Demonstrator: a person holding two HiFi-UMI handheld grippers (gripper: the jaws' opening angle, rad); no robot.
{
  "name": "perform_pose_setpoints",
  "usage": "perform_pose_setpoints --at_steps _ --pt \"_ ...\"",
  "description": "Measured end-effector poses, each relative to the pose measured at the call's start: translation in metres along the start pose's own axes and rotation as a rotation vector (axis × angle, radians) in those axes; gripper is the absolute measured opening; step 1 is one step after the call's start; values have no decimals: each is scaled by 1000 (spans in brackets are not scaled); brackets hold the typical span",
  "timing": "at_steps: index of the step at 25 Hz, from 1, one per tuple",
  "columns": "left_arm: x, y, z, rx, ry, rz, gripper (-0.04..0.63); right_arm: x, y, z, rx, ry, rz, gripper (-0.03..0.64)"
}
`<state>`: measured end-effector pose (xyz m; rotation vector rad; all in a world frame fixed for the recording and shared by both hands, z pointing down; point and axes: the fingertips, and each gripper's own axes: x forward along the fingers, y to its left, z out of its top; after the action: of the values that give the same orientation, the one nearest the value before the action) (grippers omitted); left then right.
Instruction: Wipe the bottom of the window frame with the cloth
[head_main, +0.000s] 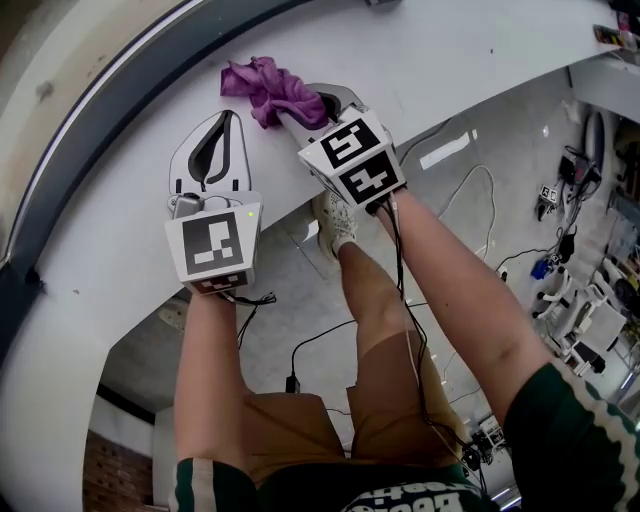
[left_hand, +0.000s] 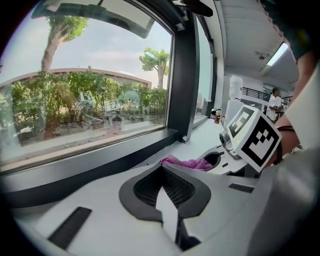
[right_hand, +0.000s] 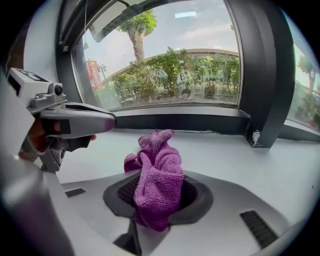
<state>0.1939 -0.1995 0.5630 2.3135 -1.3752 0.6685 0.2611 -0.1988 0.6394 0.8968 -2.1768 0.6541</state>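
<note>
Head view, left gripper (head_main: 224, 130): centre-left of the frame, over the white sill (head_main: 480, 50); jaws pressed together, nothing between them.
Head view, right gripper (head_main: 303, 112): just to the right, at upper centre; jaws clamped on the purple cloth (head_main: 266, 86).
Head view, cloth: bunched at upper centre, spilling from the jaw tips toward the upper left; on the sill, apart from the window frame.
Head view, window frame (head_main: 85, 140): dark band curving through the upper left, beyond the sill.
Head view, forearms (head_main: 450, 290): rise from the lower edge, one behind each gripper.
Left gripper view, jaws: lower centre, closed on each other, empty.
Left gripper view, cloth: centre, just past the jaw tips, low on the sill, with the right gripper's marker cube (left_hand: 252, 135) at centre right.
Left gripper view, window frame: dark bottom rail slanting from lower left to centre, meeting a dark upright post (left_hand: 182, 75); glass (left_hand: 90, 90) above, trees beyond it.
Right gripper view, jaws: lower centre, gripping the cloth, which stands up in a folded wad between them.
Right gripper view, left gripper: at the left edge, beside the cloth, not touching it.
Right gripper view, window frame: bottom rail across the middle, beyond the cloth, with bare sill between them.
</note>
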Motion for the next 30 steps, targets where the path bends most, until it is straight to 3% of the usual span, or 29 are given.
perform_pose_setpoints --at_steps 8,26,30 --pt "9 -22 24 -17 -24 -28 6 -19 -27 -2 -9 1 -54 127" --pt "7 -11 15 -13 -95 -49 6 -19 -27 1 -43 -9 -156 129" --pt "24 -34 28 -19 -96 -44 6 -34 -60 -6 -30 -13 -198 129"
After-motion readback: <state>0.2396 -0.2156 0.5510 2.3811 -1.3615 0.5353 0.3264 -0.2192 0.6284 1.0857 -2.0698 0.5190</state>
